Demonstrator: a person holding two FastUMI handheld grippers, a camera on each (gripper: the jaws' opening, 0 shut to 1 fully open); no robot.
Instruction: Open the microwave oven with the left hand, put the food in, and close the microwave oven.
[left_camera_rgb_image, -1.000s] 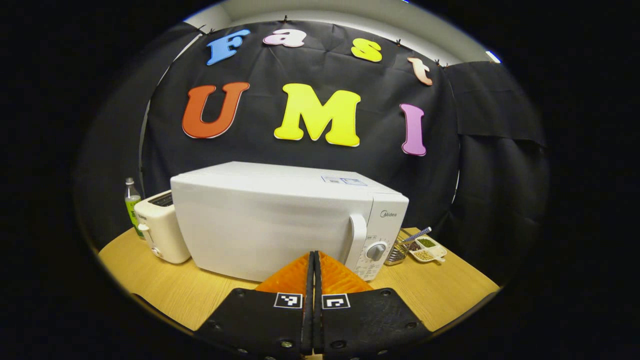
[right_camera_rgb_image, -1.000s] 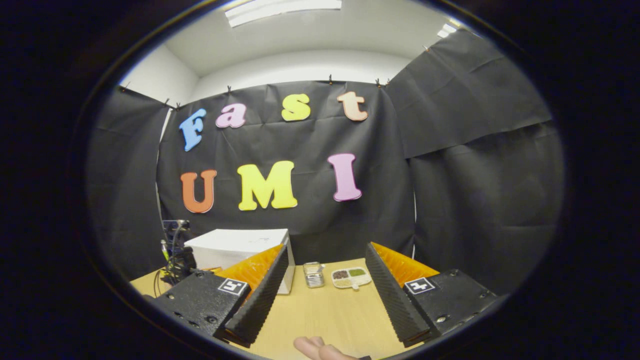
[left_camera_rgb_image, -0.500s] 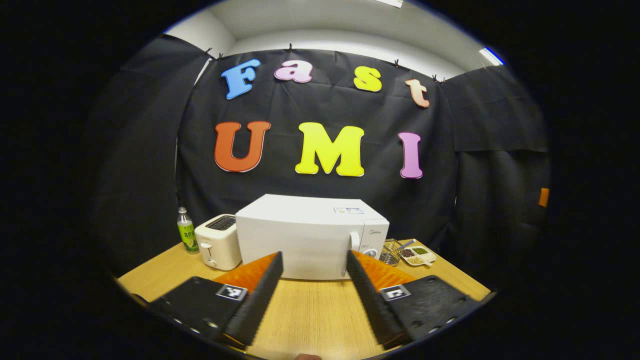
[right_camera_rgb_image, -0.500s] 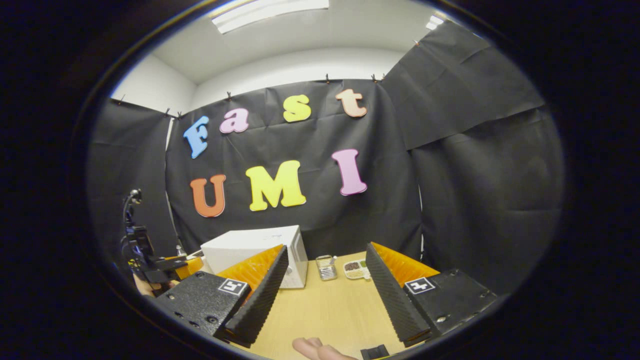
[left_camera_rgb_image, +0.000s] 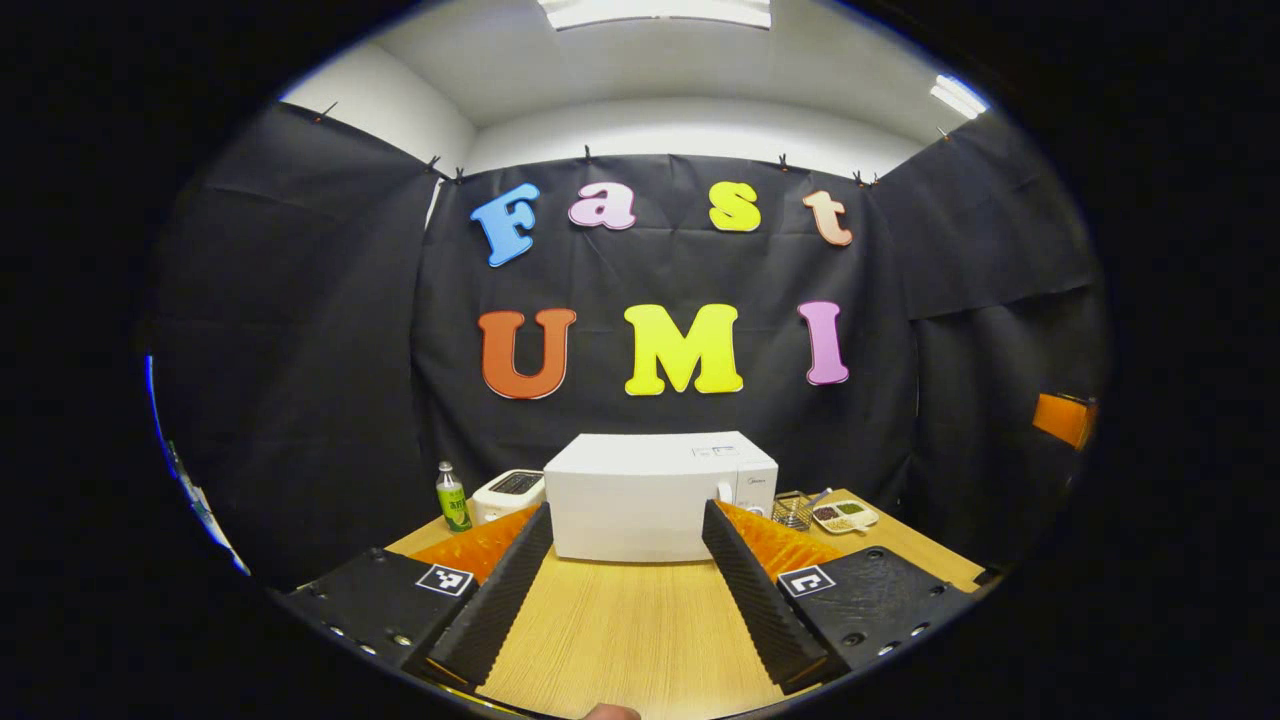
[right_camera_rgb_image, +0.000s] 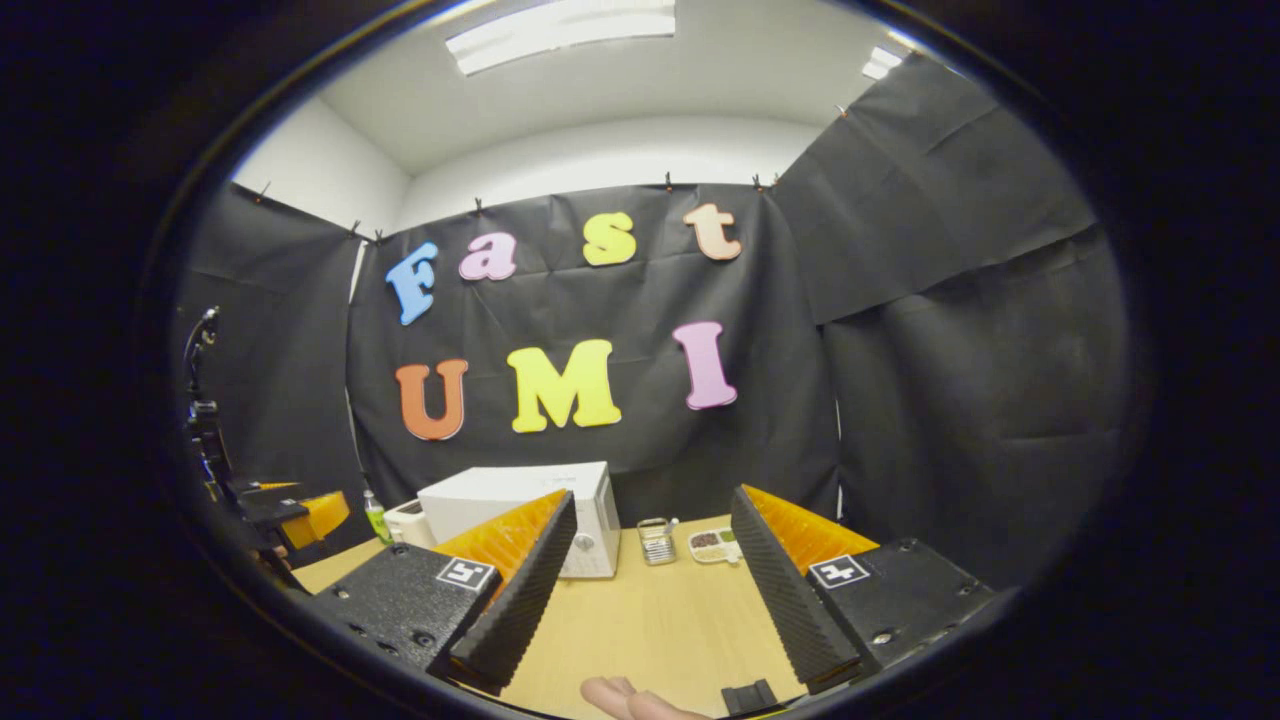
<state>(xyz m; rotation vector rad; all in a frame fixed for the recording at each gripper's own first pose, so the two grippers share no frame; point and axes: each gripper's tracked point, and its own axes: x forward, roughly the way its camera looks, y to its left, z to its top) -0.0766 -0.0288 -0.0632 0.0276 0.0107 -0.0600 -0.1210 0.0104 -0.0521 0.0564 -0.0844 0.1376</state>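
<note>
In the left gripper view, the left gripper (left_camera_rgb_image: 625, 590) sits lowest in the frame with its jaws spread wide and nothing between them, above the bare grain of the wooden table (left_camera_rgb_image: 630, 630). A fingertip (left_camera_rgb_image: 610, 712) pokes in at the very bottom edge. In the right gripper view, the right gripper (right_camera_rgb_image: 650, 590) is likewise released, its jaws apart and empty, with a person's fingers (right_camera_rgb_image: 625, 698) at the bottom edge and a small black block (right_camera_rgb_image: 750, 696) just beside them.

Farther back on the table stands the white microwave oven (left_camera_rgb_image: 655, 497), door closed, its handle (left_camera_rgb_image: 722, 491) and control panel on its right side. It is well apart from both grippers. To its left sits a white toaster (left_camera_rgb_image: 507, 494), and left of that an upright green bottle (left_camera_rgb_image: 453, 497). To the right of the oven are a small wire basket (left_camera_rgb_image: 793, 509) and, beside it, a divided dish of food (left_camera_rgb_image: 843, 515) holding dark, green and pale portions; it rests on the table, outside the oven.

At the far left of the right gripper view, the left gripper shows beside the table's edge.
</note>
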